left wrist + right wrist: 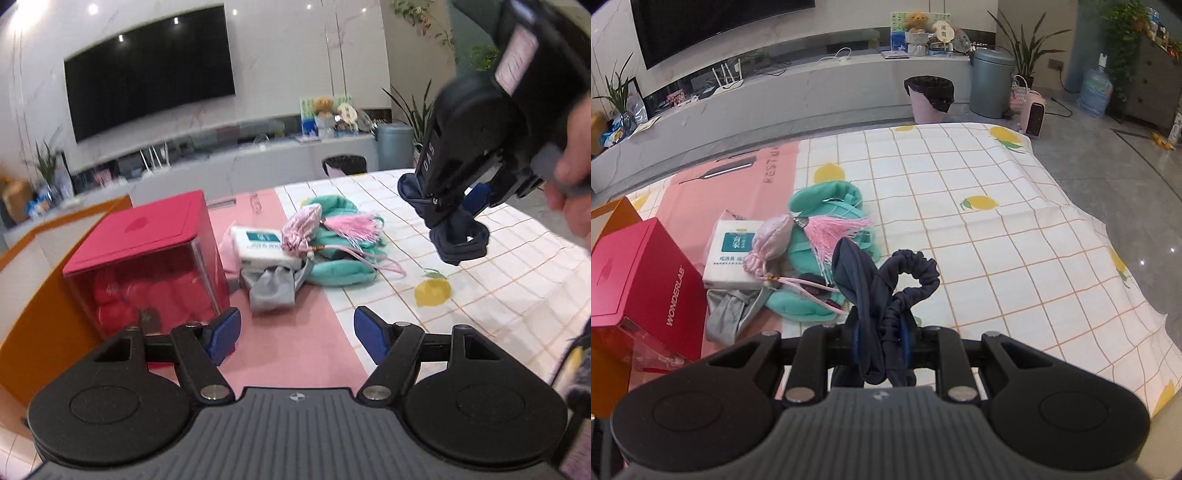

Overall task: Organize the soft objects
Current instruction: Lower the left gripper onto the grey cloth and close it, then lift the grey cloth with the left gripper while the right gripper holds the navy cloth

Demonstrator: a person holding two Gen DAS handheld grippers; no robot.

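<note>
Navy scrunchie (pixel 908 273) lifted clear of the pile; drop-off comes next, I judge.

My right gripper (pixel 881 347) is clamped on its gathered fabric, loops hanging above the lemon-print cloth (pixel 997 236); left gripper (pixel 295 332) wide apart, empty, just beside the red box (pixel 147 258); next I'd carry it to that box, whose lid looks closed, so the free hand must open it; teal plush (pixel 827 206), pink tassel pouch (pixel 775 240), tissue pack (pixel 733 254) remain; living room, television (pixel 147 70) behind.
</note>
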